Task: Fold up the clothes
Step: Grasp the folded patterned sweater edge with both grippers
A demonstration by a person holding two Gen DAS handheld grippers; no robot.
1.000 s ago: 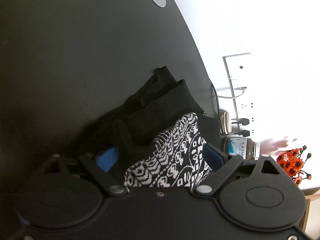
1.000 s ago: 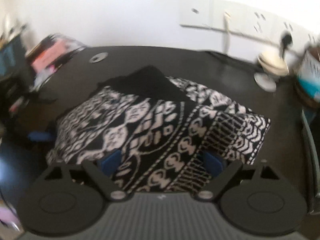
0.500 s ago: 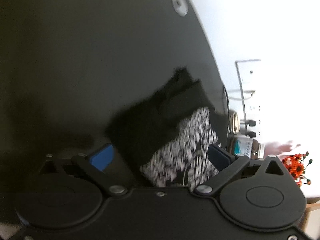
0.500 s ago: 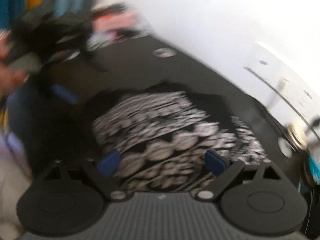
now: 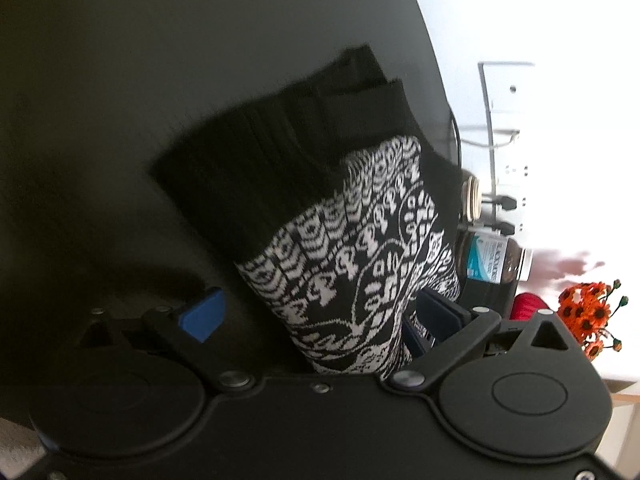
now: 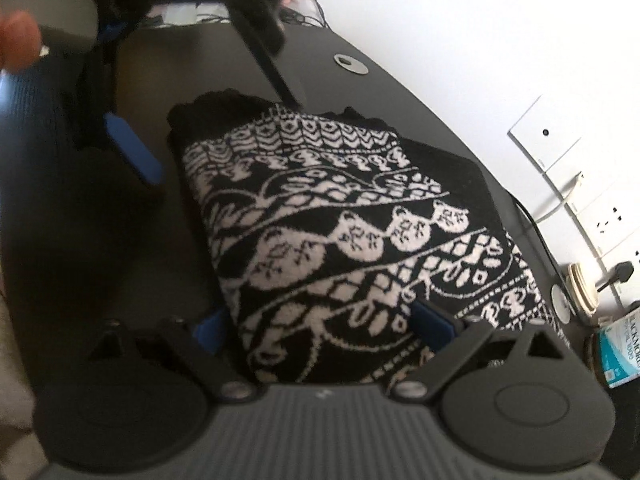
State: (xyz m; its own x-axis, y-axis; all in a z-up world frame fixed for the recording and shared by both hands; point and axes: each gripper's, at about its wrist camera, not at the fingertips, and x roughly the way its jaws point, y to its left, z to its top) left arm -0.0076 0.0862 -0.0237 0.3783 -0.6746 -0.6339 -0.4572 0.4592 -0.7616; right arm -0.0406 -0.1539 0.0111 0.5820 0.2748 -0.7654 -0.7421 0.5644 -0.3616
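The patterned knit sweater is laid folded into a compact stack on the dark table; little is judged left. The left hand-held gripper, at nine o'clock, is spread wide; the right hand-held gripper is spread astride the near edge, gripping nothing.

A home desk or study corner: a dark round-edged table with a cable grommet stands against a white wall fitted with power sockets, beside a supplement jar and orange flowers.
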